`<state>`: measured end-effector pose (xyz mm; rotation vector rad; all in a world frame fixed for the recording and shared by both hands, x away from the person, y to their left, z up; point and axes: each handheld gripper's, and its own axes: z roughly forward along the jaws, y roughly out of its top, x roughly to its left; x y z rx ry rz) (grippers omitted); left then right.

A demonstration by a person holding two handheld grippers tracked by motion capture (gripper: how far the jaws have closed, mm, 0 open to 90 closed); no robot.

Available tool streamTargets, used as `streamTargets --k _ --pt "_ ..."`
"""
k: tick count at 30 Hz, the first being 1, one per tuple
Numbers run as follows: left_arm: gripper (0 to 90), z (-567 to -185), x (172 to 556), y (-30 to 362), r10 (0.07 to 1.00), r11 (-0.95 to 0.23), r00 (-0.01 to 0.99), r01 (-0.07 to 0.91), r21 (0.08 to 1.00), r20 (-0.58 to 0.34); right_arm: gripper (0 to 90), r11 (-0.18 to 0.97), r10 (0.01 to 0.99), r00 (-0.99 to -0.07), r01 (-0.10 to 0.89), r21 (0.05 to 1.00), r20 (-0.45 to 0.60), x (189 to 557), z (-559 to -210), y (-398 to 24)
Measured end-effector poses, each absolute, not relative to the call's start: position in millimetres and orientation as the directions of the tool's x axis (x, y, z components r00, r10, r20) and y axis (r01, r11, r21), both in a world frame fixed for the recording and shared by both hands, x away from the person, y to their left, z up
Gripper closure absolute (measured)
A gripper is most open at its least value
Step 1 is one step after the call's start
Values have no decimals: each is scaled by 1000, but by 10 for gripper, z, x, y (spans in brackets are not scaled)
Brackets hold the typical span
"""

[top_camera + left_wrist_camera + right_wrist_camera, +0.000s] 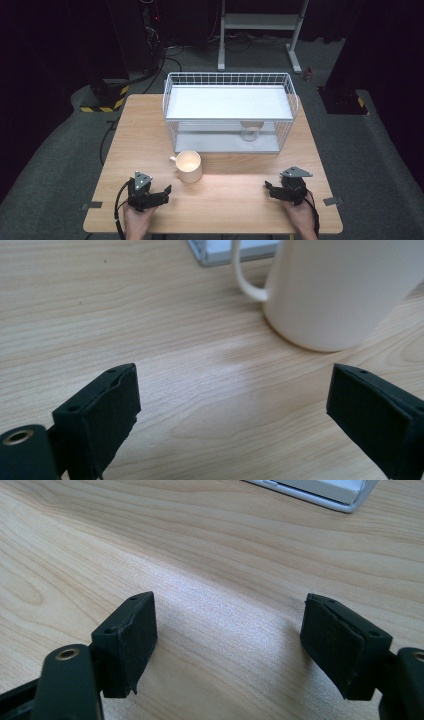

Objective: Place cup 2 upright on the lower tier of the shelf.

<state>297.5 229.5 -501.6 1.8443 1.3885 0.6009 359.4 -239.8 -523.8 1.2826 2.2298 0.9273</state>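
Item: cream mug [188, 166], standing upright on the worktop [225, 200] near its middle, just in front of the white wire rack [227, 112] that is occupying the far edge; handle pointing toward the left edge. Hazard: the left claw [161, 193], sitting near the front-left corner and aiming at the mug, is risking a knock that tips or slides it if one jaw is catching the wall or handle off-centre. Left claw: jaws standing wide apart, holding nothing, touching nothing. Right claw [270, 189], near the front-right corner: jaws likewise standing apart, gripping nothing, hovering over bare wood.
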Motion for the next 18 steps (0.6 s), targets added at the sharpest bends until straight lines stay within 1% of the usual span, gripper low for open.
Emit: streamTargets --k 3,7,12,14,17,18 --pt "95 -4966 2944 2260 945 -117 311 614 781 -103 227 355 869 -495 600 717 -16 3593 -5238 -2397" --pt "89 -4936 2903 2186 944 -140 322 595 792 -75 227 356 869 -495 600 716 -18 3592 -5238 -2397" --pt "59 -4913 2889 2085 936 -156 345 587 795 -71 227 355 869 -494 600 717 -18 3591 -5238 -2396" --pt "52 -4892 2886 2003 933 -194 357 576 794 -32 227 354 870 -492 603 715 -16 3589 -5237 -2395" --pt "43 -4889 2894 1946 933 -210 361 572 793 -12 227 354 870 -492 603 715 -16 3589 -5237 -2395" --pt "21 -4884 2904 1909 930 -219 368 575 788 -10 227 353 871 -492 603 715 -15 3589 -5237 -2395"
